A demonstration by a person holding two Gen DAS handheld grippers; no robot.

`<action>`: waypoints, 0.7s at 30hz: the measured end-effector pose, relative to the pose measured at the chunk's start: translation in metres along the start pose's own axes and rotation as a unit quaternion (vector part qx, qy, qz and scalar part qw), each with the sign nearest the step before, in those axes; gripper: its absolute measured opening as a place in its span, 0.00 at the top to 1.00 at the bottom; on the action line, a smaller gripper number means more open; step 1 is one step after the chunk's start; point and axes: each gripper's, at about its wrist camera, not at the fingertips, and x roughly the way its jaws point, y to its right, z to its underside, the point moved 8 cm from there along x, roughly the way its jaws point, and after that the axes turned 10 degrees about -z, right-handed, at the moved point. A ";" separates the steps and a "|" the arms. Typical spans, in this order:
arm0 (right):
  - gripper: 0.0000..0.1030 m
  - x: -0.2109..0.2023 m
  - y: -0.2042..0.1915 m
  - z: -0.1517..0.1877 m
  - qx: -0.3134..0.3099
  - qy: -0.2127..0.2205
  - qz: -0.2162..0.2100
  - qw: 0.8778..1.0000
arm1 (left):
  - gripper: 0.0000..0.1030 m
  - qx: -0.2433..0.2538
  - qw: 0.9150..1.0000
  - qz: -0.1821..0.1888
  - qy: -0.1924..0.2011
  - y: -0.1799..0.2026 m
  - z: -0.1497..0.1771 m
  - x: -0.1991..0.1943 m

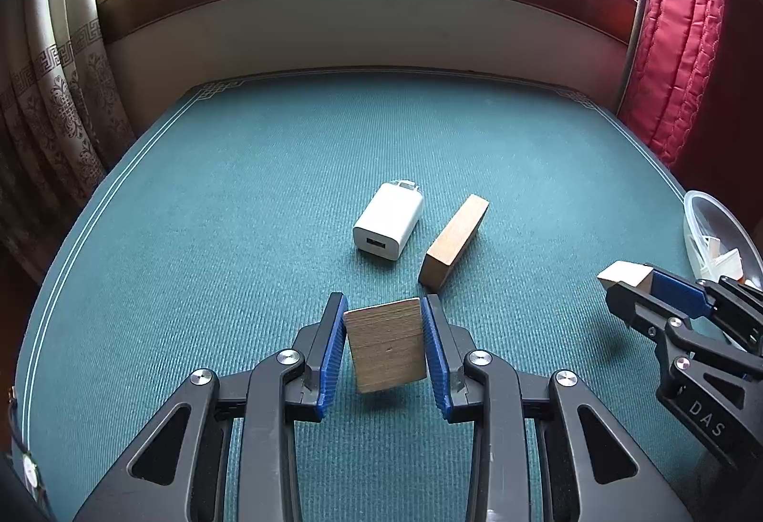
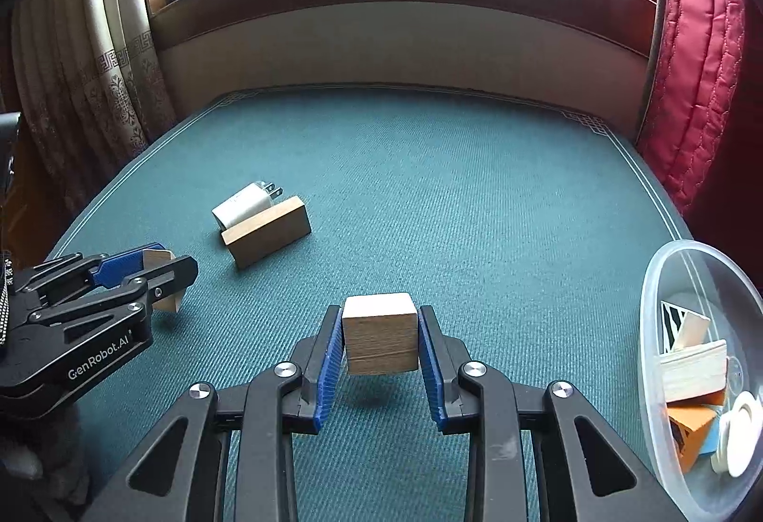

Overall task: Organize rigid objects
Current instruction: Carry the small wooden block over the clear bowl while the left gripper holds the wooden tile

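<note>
Two wooden blocks are held at once, one per gripper, presumably so that both can be carried to the tub (image 2: 651, 307) in a single pass; that is a judgement, since the tub already holds assorted blocks and a white ring and sits at the right edge of the table (image 1: 238, 188).

The left gripper (image 1: 384, 307) is closed on the tan block (image 1: 386, 345); the block sits squarely between the blue pads (image 1: 334, 345), both side faces pressed, its body slightly tilted and lifted clear of the cloth, as the shadow beneath suggests; its far end reaches about as far as the fingertips, so the grip is a full one, not a tip pinch.

The right gripper (image 2: 380, 312) is closed on the pale block (image 2: 380, 338); the pads are seen pressed on both side faces, and the block's lighter top face projects slightly beyond the tips; it too appears raised off the cloth; a deep seating of this kind is judged to guard against twisting in transit.

Left loose on the table are the charger (image 1: 388, 219) and the long block (image 1: 455, 240), lying just beside each other near the middle, well ahead of both grippers; in the right view they look to be touching, though this cannot be settled; these would be dealt with once the held pair is deposited.
</note>
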 end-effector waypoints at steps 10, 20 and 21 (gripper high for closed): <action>0.69 -0.015 0.022 -0.003 0.030 0.020 0.021 0.999 | 0.68 0.003 1.000 -0.002 0.000 0.002 0.001 0.001; 0.69 -0.031 0.046 -0.008 0.057 0.045 0.046 0.996 | 0.68 0.010 1.000 -0.003 0.002 0.006 0.003 0.000; 0.69 -0.033 0.049 -0.009 0.060 0.048 0.050 0.996 | 0.68 0.011 1.000 -0.003 0.002 0.006 0.003 0.000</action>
